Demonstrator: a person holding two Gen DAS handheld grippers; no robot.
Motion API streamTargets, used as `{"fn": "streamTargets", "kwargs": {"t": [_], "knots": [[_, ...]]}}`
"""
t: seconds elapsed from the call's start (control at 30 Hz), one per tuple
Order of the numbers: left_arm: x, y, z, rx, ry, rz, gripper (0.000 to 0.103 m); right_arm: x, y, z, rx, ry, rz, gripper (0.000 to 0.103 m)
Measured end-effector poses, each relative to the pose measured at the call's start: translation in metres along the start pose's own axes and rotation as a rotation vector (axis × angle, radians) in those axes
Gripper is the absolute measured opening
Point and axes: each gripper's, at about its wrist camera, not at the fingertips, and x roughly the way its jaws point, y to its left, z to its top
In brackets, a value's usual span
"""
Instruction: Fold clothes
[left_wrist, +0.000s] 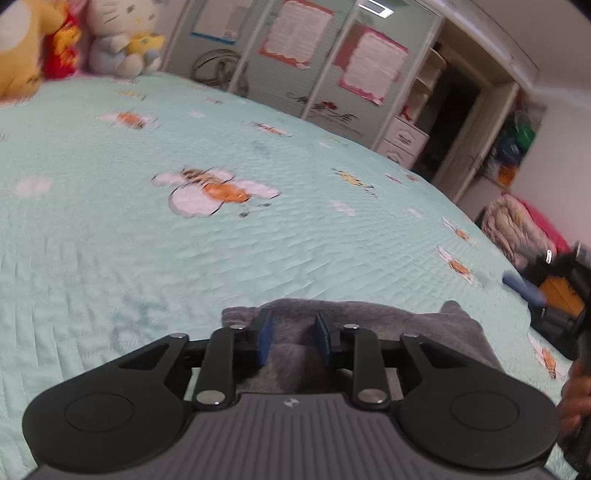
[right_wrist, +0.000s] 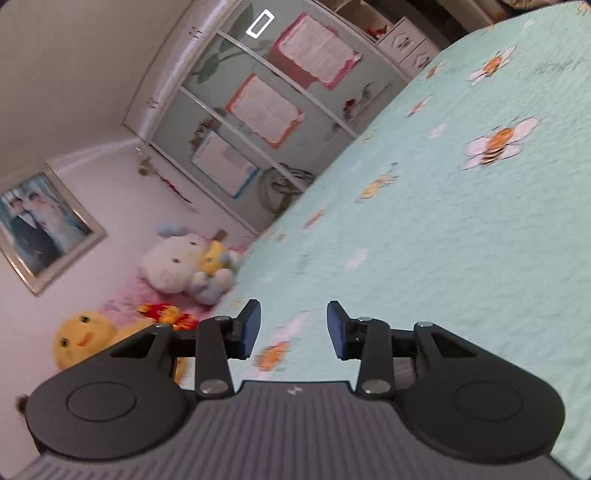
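The left gripper (left_wrist: 294, 339) is hovering with its blue-padded fingers narrowed around a raised ridge of the soft grey fleece garment (left_wrist: 369, 332), which is lying bunched at the near edge of the mint-green quilted bedspread with bee prints (left_wrist: 258, 251); whether the pads are actually pinching cloth is unclear. The right gripper (right_wrist: 293, 330) is tilting over that bedspread, fingers spread wide and carrying nothing. Folding well probably means gripping one layer near an edge and keeping the cloth flat on the bedspread.

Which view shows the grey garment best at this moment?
The left wrist view: the grey garment lies on the bedspread with cloth between the left gripper fingers. The right wrist view shows none of it, only the open right gripper over bedspread.
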Motion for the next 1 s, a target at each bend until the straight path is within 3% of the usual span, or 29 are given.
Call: {"fn": "streamTargets", "kwargs": {"t": [0.2,0.27,0.33,0.37,0.4,0.5,0.57,0.63,0.7,0.73,0.77,0.87,0.93,1.0], "knots": [[-0.004,-0.006,-0.010,0.065,-0.044,0.018,0.029,-0.018,0.006,-0.030,-0.136,0.107,0.102,0.040],[-0.002,-0.005,-0.013,0.070,-0.057,0.020,0.029,-0.020,0.007,-0.050,-0.154,0.182,0.136,0.039],[0.001,-0.006,-0.015,0.092,-0.056,0.025,0.029,-0.010,-0.009,-0.085,-0.166,0.307,0.051,0.030],[0.002,-0.007,-0.015,0.100,-0.052,0.033,0.029,-0.010,-0.017,-0.099,-0.201,0.295,0.008,0.001],[0.003,-0.009,-0.013,0.109,-0.046,0.038,0.029,-0.013,-0.019,-0.105,-0.222,0.248,0.002,0.001],[0.004,-0.015,-0.011,0.152,-0.035,0.057,0.029,-0.009,-0.018,-0.096,-0.187,0.272,0.016,0.001],[0.003,-0.019,-0.010,0.175,-0.027,0.069,0.029,-0.022,-0.016,-0.096,-0.188,0.251,0.030,0.006],[-0.002,-0.018,-0.006,0.147,-0.017,0.069,0.029,-0.046,-0.018,-0.089,-0.141,0.160,0.038,0.012],[-0.014,-0.018,-0.001,0.105,-0.017,0.084,0.028,-0.066,-0.030,-0.073,-0.061,0.059,0.023,0.044],[-0.025,-0.019,0.000,0.091,-0.033,0.107,0.031,-0.075,-0.038,-0.068,-0.023,0.045,0.005,0.051],[-0.037,-0.019,-0.001,0.076,-0.054,0.128,0.041,-0.079,-0.047,-0.065,0.012,0.059,-0.016,0.057],[-0.070,-0.003,-0.003,-0.078,-0.051,0.146,0.058,-0.086,-0.072,-0.062,0.159,0.122,-0.030,0.057],[-0.082,0.019,-0.010,-0.251,0.010,0.134,0.064,-0.087,-0.084,-0.067,0.268,0.171,0.029,0.056],[-0.086,0.035,-0.016,-0.379,0.069,0.098,0.063,-0.081,-0.083,-0.071,0.291,0.206,0.058,0.056]]}}
